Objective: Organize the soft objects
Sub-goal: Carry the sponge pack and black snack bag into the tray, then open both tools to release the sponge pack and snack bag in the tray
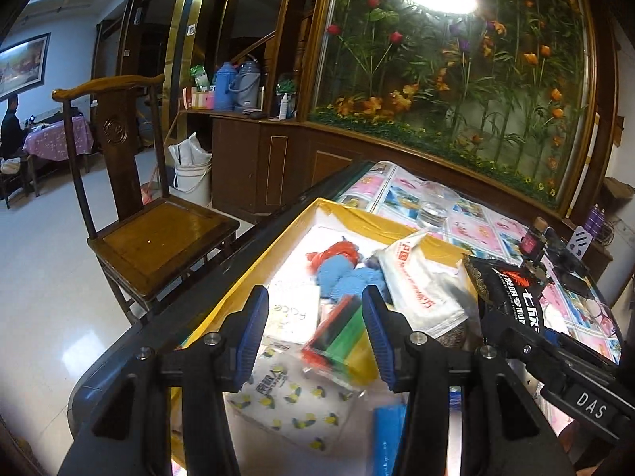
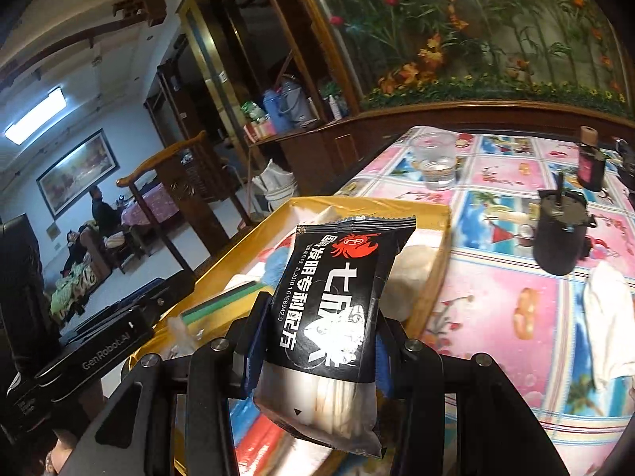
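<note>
My right gripper [image 2: 317, 353] is clamped on the black snack packet [image 2: 337, 305], holding it upright above the near end of the yellow tray [image 2: 432, 277]. My left gripper [image 1: 313, 337] hangs over that tray with its jaws apart and nothing between them, above the blue cloth [image 1: 341, 277], tissue packs and a striped packet lying inside.

Your yellow tray [image 1: 337, 208] is crowded with packets; open tablecloth [image 2: 496, 297] lies beside it; glass [image 2: 434, 162] and black cup [image 2: 559, 234] obstruct beyond.
</note>
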{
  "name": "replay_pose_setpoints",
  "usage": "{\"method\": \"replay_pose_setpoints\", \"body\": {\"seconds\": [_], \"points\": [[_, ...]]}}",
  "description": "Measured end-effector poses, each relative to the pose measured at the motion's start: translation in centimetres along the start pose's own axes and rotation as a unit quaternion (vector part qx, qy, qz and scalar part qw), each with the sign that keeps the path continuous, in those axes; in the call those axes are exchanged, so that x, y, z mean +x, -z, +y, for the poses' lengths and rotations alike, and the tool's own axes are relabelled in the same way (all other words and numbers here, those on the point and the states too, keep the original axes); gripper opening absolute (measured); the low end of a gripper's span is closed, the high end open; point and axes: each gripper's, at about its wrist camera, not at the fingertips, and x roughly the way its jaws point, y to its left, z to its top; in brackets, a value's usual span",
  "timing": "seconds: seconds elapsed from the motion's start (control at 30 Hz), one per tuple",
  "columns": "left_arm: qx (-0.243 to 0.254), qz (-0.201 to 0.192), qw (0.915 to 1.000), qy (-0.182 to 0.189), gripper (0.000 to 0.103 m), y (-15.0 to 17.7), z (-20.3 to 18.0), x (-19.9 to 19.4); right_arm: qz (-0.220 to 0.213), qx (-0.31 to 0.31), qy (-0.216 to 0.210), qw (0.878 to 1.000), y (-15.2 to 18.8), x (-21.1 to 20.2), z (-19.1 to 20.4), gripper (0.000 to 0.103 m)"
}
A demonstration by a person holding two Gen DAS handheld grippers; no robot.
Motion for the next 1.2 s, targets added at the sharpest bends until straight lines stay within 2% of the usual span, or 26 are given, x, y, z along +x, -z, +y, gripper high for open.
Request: {"method": "replay_pose_setpoints", "body": {"seconds": [0.23,0.57,0.67,0.77,0.93,1.2], "points": [[-0.010,0.031,0.9994,0.009,0.047,0.7,1.1,1.4,0.026,-0.030,0.010,0.999,0.5,2.3,2.0,0.049],[0.003,0.027,0.9996,-0.009,0.048,0.9,0.3,1.6,0.048,-0.032,0.016,0.998,0.8,3.8,2.3,0.049],[-0.001,0.032,0.9994,-0.012,0.048,0.8,0.4,1.8,0.060,-0.024,0.021,0.998,0.8,4.5,2.0,0.049],[0.001,0.027,0.9995,-0.018,0.048,0.9,0.4,1.6,0.073,-0.001,0.008,0.997,0.8,5.1,1.4,0.049],[0.004,0.025,0.9994,-0.025,0.048,0.9,0.3,1.5,0.086,0.000,0.010,0.996,1.1,5.7,1.4,0.049],[0.004,0.024,0.9994,-0.026,0.048,0.9,0.5,1.4,0.088,-0.005,0.016,0.996,1.2,5.8,1.6,0.049]]}}
